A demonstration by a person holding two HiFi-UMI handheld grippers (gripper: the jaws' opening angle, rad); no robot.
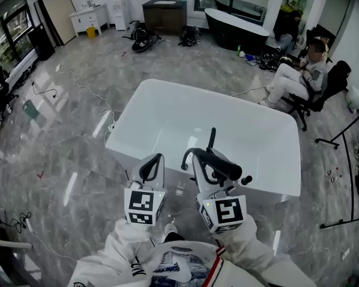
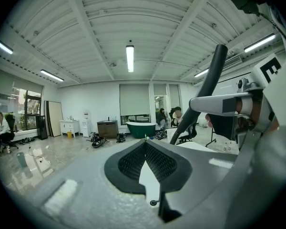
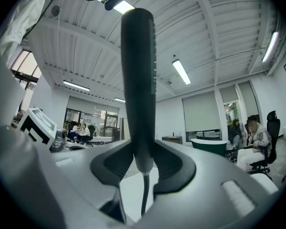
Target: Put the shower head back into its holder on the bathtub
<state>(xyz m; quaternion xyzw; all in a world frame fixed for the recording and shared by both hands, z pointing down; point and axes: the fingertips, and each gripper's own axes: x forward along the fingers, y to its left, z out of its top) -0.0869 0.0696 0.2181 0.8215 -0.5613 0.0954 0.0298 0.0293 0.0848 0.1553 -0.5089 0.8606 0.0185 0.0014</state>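
Observation:
A long white bathtub [image 1: 167,94] stands just ahead of me on the grey marble floor. My right gripper [image 1: 208,158] is shut on the black shower head [image 1: 212,137], whose slim handle stands upright above the tub's near end. In the right gripper view the handle [image 3: 138,80] sits clamped between the pads, and a thin hose [image 3: 144,194] hangs below it. My left gripper [image 1: 152,167] is beside it on the left, shut and holding nothing; its pads [image 2: 133,163] meet at the tips. From the left gripper view the shower head [image 2: 209,87] rises at the right. I cannot make out the holder.
A person sits on a chair [image 1: 299,79] at the back right. A dark bathtub [image 1: 236,31] and a dark cabinet [image 1: 164,14] stand by the far wall. Black stands [image 1: 341,137] are on the right, and cables [image 1: 78,88] run across the floor on the left.

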